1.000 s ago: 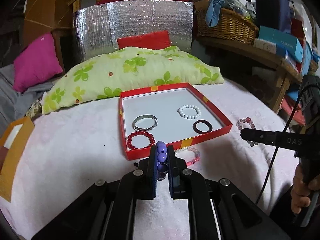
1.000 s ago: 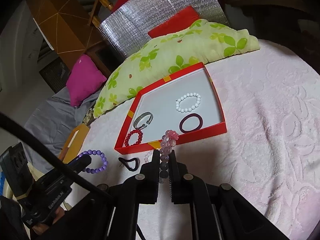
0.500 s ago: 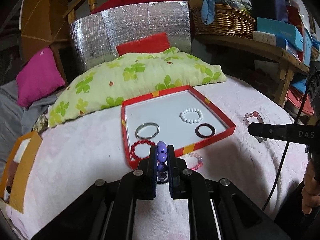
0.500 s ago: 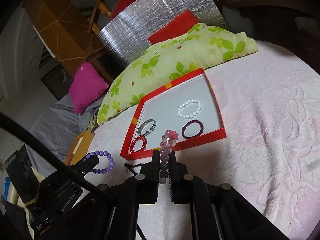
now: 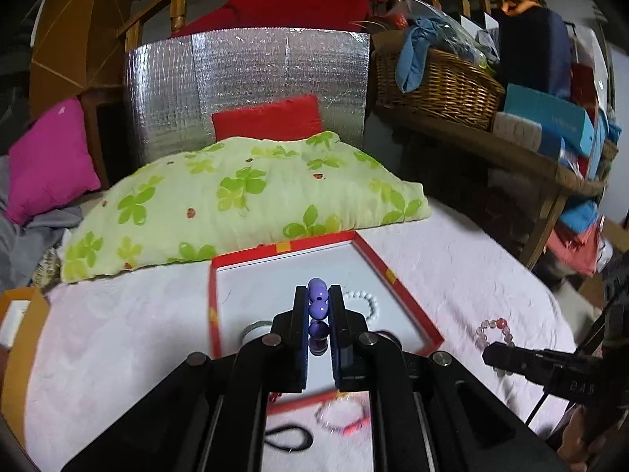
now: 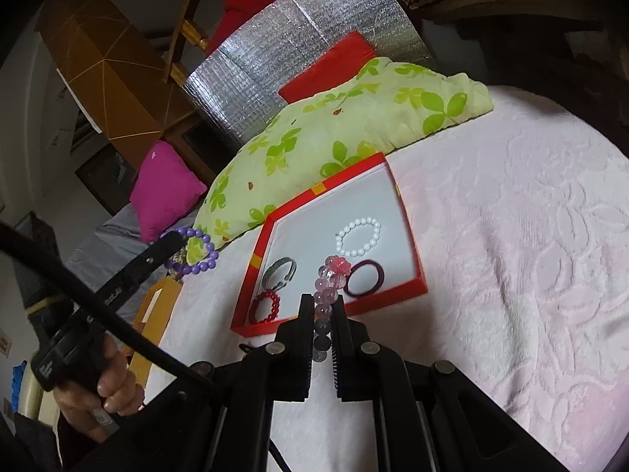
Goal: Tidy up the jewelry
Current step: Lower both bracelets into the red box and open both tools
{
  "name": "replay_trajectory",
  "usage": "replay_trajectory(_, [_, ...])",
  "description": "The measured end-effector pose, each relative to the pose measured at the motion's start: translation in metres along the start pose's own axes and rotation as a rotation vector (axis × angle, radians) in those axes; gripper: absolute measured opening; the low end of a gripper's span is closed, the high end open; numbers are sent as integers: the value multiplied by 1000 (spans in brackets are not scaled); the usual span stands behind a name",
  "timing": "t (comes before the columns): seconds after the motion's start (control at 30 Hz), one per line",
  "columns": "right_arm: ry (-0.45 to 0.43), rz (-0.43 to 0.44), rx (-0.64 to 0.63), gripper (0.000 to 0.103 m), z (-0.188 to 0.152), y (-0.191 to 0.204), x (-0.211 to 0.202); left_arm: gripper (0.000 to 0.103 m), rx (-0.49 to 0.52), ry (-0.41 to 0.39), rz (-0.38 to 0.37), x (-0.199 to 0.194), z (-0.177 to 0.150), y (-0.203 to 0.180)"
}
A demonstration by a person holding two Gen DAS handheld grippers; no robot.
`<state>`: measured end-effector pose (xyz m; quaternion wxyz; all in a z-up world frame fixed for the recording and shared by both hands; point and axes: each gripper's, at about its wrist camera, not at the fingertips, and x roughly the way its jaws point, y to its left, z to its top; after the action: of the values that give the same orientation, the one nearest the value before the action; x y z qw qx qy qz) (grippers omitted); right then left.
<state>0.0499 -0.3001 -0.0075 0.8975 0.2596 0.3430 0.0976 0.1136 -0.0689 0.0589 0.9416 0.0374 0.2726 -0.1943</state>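
My left gripper (image 5: 318, 299) is shut on a purple bead bracelet (image 5: 317, 306) and holds it above the near part of the red tray (image 5: 393, 275). It also shows in the right wrist view (image 6: 196, 253). My right gripper (image 6: 323, 303) is shut on a pale pink bead bracelet (image 6: 328, 283) with a pink flower, just in front of the tray (image 6: 409, 212). The tray holds a white bead bracelet (image 6: 359, 236), a dark hair band (image 6: 365, 277), a silver bangle (image 6: 280, 271) and a red bead bracelet (image 6: 265, 306).
A pink bead bracelet (image 5: 342, 419) and a black hair tie (image 5: 289, 438) lie on the pink cloth (image 5: 464, 275) before the tray. A green-leaf pillow (image 5: 236, 200) lies behind it. An orange box (image 5: 19, 334) stands at the left.
My left gripper has risen and moved forward over the tray with the purple bracelet. My right gripper has moved a little closer to the tray with the pink bracelet.
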Motion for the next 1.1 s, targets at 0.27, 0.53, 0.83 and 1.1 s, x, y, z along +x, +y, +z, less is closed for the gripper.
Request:
replay_trajectory(0.27, [54, -13, -28, 9, 26, 6, 39, 10, -95, 52, -161, 47, -16, 16])
replay_trajectory(0.53, [131, -12, -44, 9, 59, 9, 102, 10, -141, 133, -206, 85, -28, 24])
replay_trajectory(0.83, [212, 14, 61, 9, 84, 0, 167, 10, -107, 216, -195, 108, -38, 18])
replay_trajectory(1.1, [285, 58, 113, 12, 83, 3, 207, 10, -150, 274, -217, 117, -48, 23])
